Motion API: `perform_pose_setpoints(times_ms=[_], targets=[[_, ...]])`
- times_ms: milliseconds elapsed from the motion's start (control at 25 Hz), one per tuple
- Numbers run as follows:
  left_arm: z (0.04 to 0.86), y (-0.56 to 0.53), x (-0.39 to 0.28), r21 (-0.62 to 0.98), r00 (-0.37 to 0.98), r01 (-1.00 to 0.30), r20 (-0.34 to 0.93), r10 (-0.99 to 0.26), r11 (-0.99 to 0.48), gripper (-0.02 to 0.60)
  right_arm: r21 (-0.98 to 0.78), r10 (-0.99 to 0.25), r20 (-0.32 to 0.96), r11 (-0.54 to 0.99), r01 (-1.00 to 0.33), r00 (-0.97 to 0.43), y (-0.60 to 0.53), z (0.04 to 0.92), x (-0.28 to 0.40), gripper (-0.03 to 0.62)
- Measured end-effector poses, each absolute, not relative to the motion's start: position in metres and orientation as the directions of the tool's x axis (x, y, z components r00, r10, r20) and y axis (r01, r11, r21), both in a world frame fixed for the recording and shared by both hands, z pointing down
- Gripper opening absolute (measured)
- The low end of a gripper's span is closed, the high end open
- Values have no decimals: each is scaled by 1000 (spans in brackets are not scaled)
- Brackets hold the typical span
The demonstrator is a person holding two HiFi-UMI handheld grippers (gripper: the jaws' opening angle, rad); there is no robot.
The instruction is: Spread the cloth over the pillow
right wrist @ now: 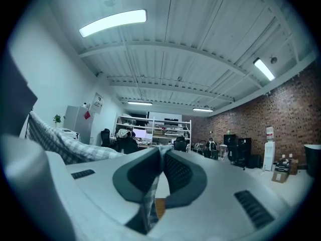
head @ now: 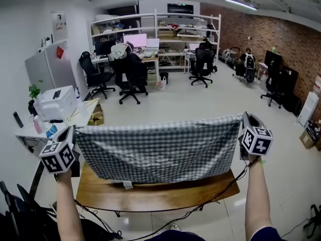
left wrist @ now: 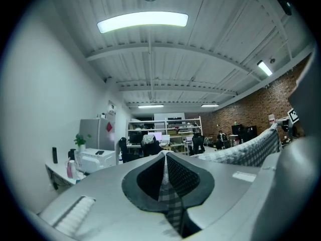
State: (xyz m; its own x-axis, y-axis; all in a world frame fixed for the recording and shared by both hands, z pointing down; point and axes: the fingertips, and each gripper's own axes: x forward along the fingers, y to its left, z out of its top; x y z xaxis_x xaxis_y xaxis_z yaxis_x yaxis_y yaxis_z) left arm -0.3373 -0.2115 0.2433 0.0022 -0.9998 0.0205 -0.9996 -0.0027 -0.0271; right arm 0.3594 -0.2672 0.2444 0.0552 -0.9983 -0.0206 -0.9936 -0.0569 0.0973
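**Head view.**
- Checked cloth (head: 158, 152): hangs stretched flat and upright between the two grippers. Its lower edge is in front of a wooden table (head: 150, 197) at 6 o'clock.
- Left gripper (head: 70, 133): at 8 o'clock, holding the cloth's top left corner.
- Right gripper (head: 244, 120): at 4 o'clock, holding the top right corner.
- White printer (head: 56, 103): at 10 o'clock, on a side desk.
- Black office chairs (head: 131, 77): at 12 o'clock, well beyond the table.

**Left gripper view.**
- The jaws are pressed together, pinching a fold of the cloth that shows between the pads and trails down to 6 o'clock.
- The top edge of the cloth runs off toward 3 o'clock.

**Right gripper view.**
- The jaws are pinched on the cloth corner, with a strip hanging down between the pads toward 6 o'clock.
- The rest of the cloth stretches away to 9 o'clock.
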Motion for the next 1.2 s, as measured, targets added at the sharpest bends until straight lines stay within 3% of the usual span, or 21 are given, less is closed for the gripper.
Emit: perform_pose_setpoints(times_ms=[400,1200], targets=[[329,-228,-344,0,-21,-1000,192,-981,21,11,94,-993,107,-33,-995,43,-290,320,355,34],[446,-256,-348,39,-55,-996,376,-925,75,11,90,-964,266,-2,-996,26,-320,420,359,35]])
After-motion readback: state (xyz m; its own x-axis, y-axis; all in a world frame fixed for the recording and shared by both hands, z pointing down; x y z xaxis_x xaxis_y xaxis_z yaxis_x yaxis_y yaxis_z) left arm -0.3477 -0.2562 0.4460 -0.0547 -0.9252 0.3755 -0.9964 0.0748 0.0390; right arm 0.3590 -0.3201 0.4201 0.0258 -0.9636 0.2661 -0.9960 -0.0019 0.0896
